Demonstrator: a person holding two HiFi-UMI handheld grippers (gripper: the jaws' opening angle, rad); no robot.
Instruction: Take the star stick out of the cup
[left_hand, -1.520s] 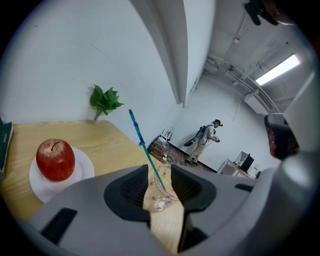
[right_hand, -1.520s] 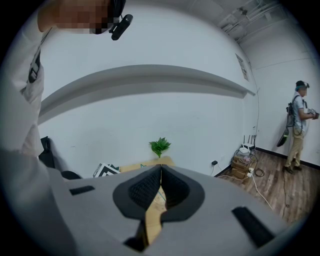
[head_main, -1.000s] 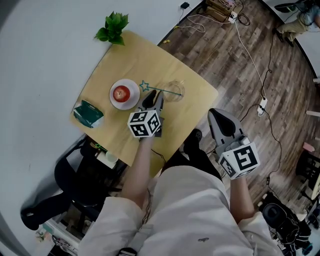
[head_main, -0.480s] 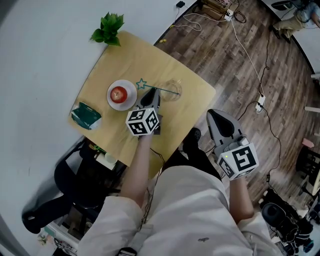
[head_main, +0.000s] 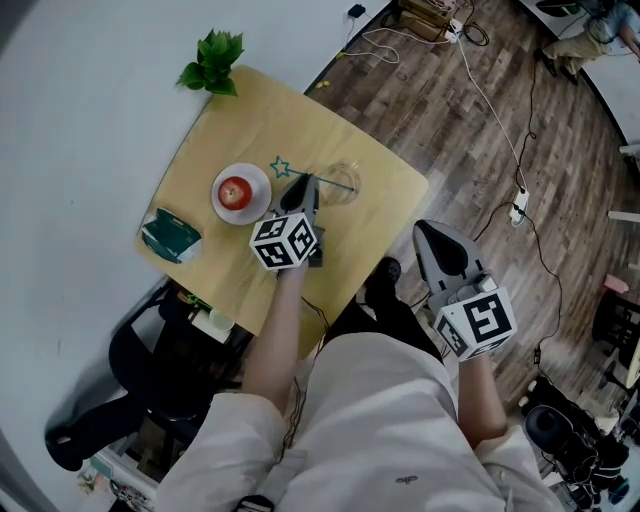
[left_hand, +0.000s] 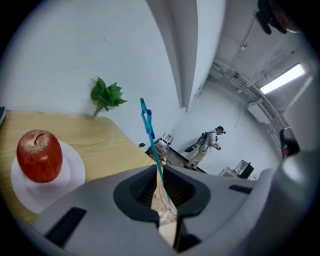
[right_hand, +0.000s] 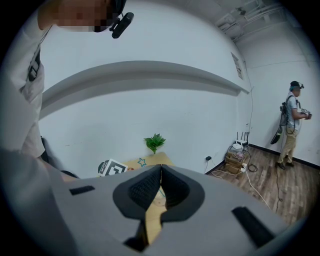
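A pale wooden square tabletop (head_main: 250, 120) stands against a white wall (head_main: 70, 130). Dark plank flooring (head_main: 470, 140) spreads past its far side, with a white power strip (head_main: 520, 209) and loose cables lying on it.

Farthest left of the left gripper's jaws, a teal packet (head_main: 170, 235) lies at the table's edge. Ahead and left of them, a leafy green plant (head_main: 212, 62) sits at the far corner. Just left of the jaws, a red apple (head_main: 235, 191) rests on a round white plate (head_main: 258, 198).

The left gripper (head_main: 304, 185) is over the table, its jaws pinched onto the shaft of the thin teal star stick (left_hand: 152, 143). The stick is a slim straight rod with an open outline star of the same teal at its top. It rises from between the pads and leans left, so the star hangs near the plate's rim. Below the jaws its lower end is inside the clear cup (head_main: 345, 183), which stands just right of them.

The right gripper (head_main: 432, 232) is held off the table to the right, jaws together with nothing between them. Far right of those jaws, a person (right_hand: 292, 122) stands on the planks.
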